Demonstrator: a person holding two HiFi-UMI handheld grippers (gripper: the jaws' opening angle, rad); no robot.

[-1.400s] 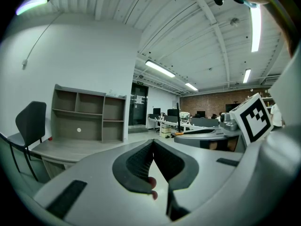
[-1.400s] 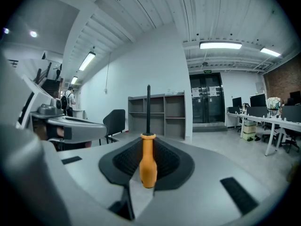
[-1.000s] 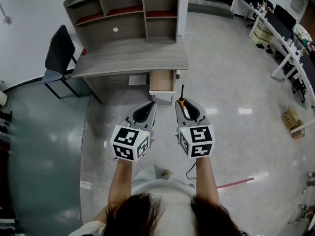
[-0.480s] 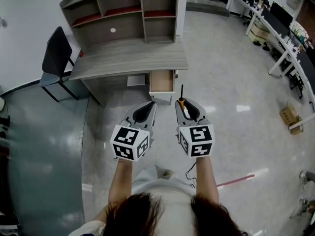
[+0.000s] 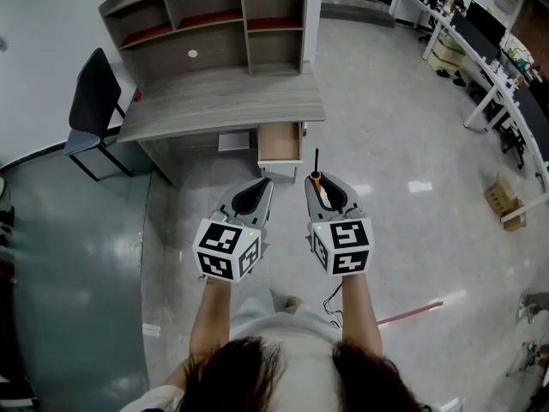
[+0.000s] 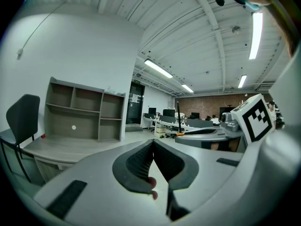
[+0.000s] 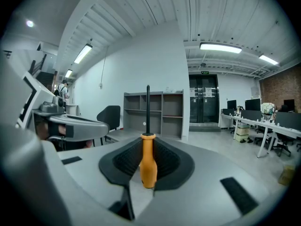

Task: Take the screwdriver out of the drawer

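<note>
Screwdriver [image 7: 147, 161] clamped in right gripper [image 5: 317, 185], unmoved, well clear of open drawer [image 5: 280, 142] under desk's [image 5: 214, 101] front edge; left gripper [image 6: 153, 144] closed, empty. Done, seemingly.

The screwdriver [image 7: 147, 166] has a smooth, faintly glossy orange plastic handle and a dark, matt metal shaft. The right gripper [image 7: 147, 138] and left gripper [image 6: 153, 141] are matt grey plastic. Their pads [image 7: 170, 162] are black, finely ribbed and rubbery-looking. The desk [image 5: 225, 101] shows matt grey wood grain, and its drawer [image 5: 280, 142] is paler wood inside. In front of the desk the floor [image 5: 403, 144] is pale, polished and mirrors the lights; left of the desk it is glossy grey-green. The chair [image 5: 90, 93] beside the desk is matt black.
</note>
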